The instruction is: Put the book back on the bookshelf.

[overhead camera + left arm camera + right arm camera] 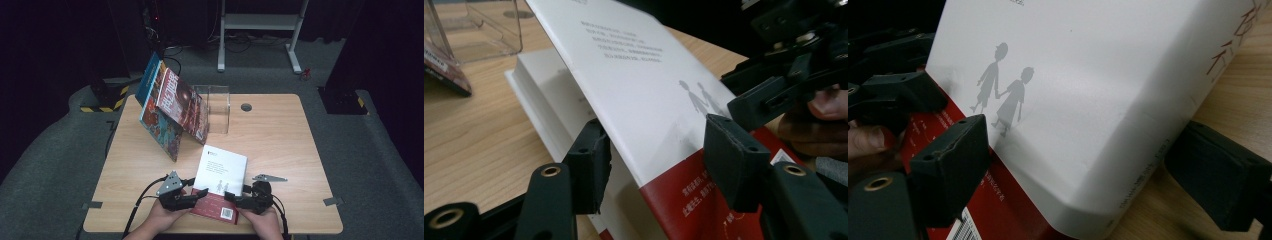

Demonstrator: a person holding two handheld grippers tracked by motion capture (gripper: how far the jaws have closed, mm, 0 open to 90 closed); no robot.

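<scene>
A thick white book (222, 170) with a red band at its near end lies on the wooden table (280, 135) by the front edge, back cover up. My left gripper (198, 187) is at the book's left edge. In the left gripper view the cover (644, 85) is lifted off the page block (549, 105). One jaw of the left gripper (659, 155) is under it, the other is over the red band, and they stand open. My right gripper (1083, 170) straddles the spine corner (1148, 160), one jaw over the cover and one beside the spine, with no clear squeeze.
Several colourful books (172, 107) lean against a clear acrylic stand (215, 107) at the back left of the table. A round cable hole (246, 106) sits behind the middle. Both hands hold the grippers at the front edge. A white desk frame (260, 22) stands on the floor beyond.
</scene>
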